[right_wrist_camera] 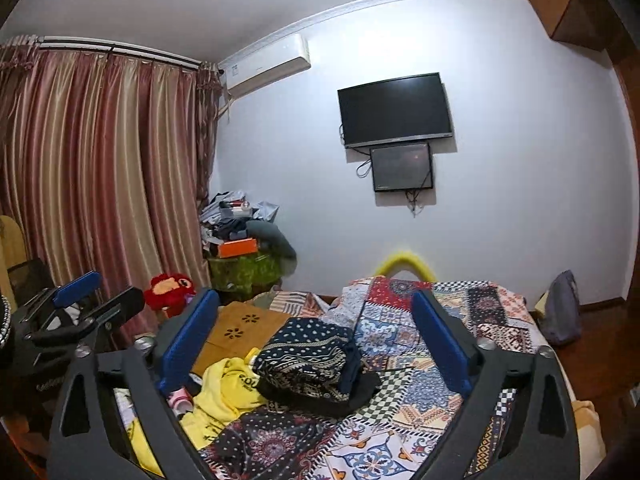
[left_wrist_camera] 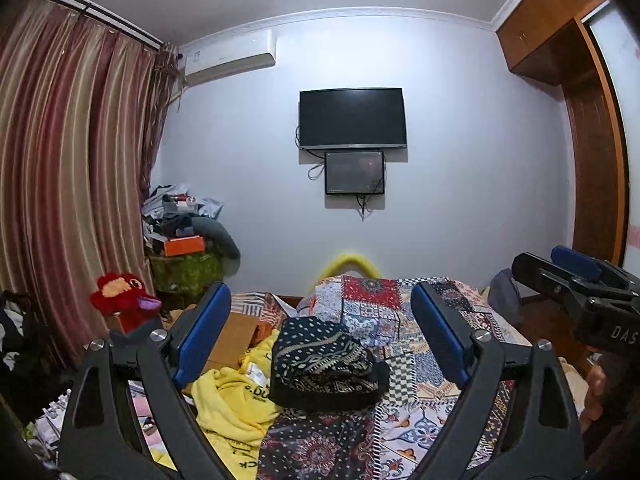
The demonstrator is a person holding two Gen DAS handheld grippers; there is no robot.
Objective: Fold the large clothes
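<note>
A folded dark blue garment (left_wrist_camera: 324, 364) with white patterns lies on the patchwork bedspread (left_wrist_camera: 420, 420), on top of a black piece of cloth. A crumpled yellow garment (left_wrist_camera: 232, 396) with black lettering lies just left of it. My left gripper (left_wrist_camera: 320, 320) hangs open above the bed, nothing between its blue pads. My right gripper (left_wrist_camera: 538, 257) shows at the right edge. In the right wrist view my right gripper (right_wrist_camera: 316, 340) is open wide and empty over the folded garment (right_wrist_camera: 308, 364), with the yellow garment (right_wrist_camera: 224, 392) and the left gripper (right_wrist_camera: 100, 294) to the left.
A red plush toy (left_wrist_camera: 120, 296) and a brown board (right_wrist_camera: 240, 328) sit left of the bed. A cluttered stand (left_wrist_camera: 180, 240) is by the striped curtains (left_wrist_camera: 72, 160). A TV (left_wrist_camera: 352, 118) hangs on the far wall. A grey bag (right_wrist_camera: 560, 312) stands right of the bed.
</note>
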